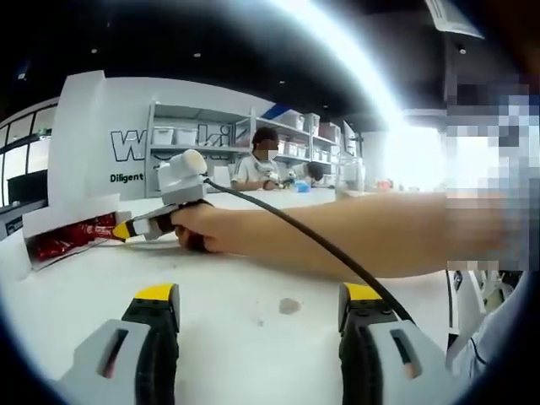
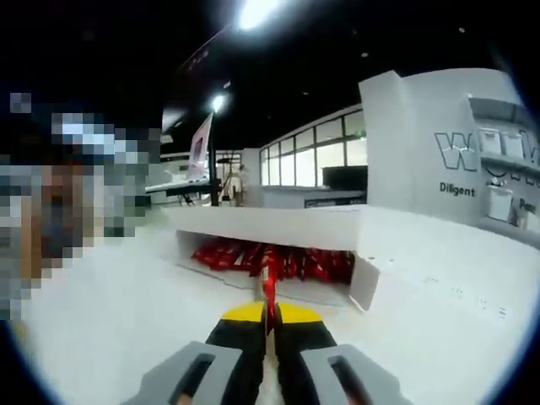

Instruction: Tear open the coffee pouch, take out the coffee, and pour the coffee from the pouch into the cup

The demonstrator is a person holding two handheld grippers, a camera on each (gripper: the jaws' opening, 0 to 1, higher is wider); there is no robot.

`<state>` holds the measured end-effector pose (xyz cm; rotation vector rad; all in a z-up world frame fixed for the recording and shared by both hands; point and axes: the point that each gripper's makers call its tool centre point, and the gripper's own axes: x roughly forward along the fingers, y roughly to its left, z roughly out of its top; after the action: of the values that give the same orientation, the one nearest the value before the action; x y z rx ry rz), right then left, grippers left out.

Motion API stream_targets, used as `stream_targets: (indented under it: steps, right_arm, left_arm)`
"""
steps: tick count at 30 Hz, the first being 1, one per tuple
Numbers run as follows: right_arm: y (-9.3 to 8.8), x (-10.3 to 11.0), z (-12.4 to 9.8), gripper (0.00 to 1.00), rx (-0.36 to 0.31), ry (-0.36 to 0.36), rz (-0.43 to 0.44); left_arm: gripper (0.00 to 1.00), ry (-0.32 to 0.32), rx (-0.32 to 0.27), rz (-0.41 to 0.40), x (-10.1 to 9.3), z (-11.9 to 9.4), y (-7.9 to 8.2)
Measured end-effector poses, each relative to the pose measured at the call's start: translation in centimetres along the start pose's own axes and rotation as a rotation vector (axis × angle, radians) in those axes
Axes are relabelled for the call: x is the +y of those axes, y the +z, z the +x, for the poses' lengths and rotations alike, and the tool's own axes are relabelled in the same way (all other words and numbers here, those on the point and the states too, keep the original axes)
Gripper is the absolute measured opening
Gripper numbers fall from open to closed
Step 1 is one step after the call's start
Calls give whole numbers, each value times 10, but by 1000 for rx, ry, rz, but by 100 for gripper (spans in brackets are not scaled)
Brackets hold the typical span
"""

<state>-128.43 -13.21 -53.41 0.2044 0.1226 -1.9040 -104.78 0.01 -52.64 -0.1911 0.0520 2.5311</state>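
A shallow white box (image 2: pixel 371 278) lies open on the white table, with several red coffee pouches (image 2: pixel 232 253) inside. My right gripper (image 2: pixel 269 314) is just in front of it, its yellow-tipped jaws shut on the thin edge of one red pouch (image 2: pixel 269 285), which stands up between them. In the left gripper view, a hand holds that right gripper (image 1: pixel 126 229) at the box (image 1: pixel 51 221), where the red pouches (image 1: pixel 67 243) show. My left gripper (image 1: pixel 260 295) hovers low over the table with its jaws wide open and nothing between them.
A bare forearm (image 1: pixel 371 232) and a black cable (image 1: pixel 304 232) cross the left gripper view from the right. A person (image 1: pixel 260 164) sits at the table's far side before shelves of bins. A clear container (image 1: pixel 350 175) stands far back. A white wall panel (image 2: pixel 439 135) rises behind the box.
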Motion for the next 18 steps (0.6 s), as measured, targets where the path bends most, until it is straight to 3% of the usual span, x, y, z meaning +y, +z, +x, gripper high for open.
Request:
stream_targets:
  steps: [13, 18]
  right_arm:
    - [4, 0, -3, 3, -24, 12, 25]
    - [2, 4, -11, 3, -24, 10, -2]
  left_arm:
    - [78, -10, -2, 6, -1, 1, 1]
    - [78, -7, -2, 8, 0, 0, 1]
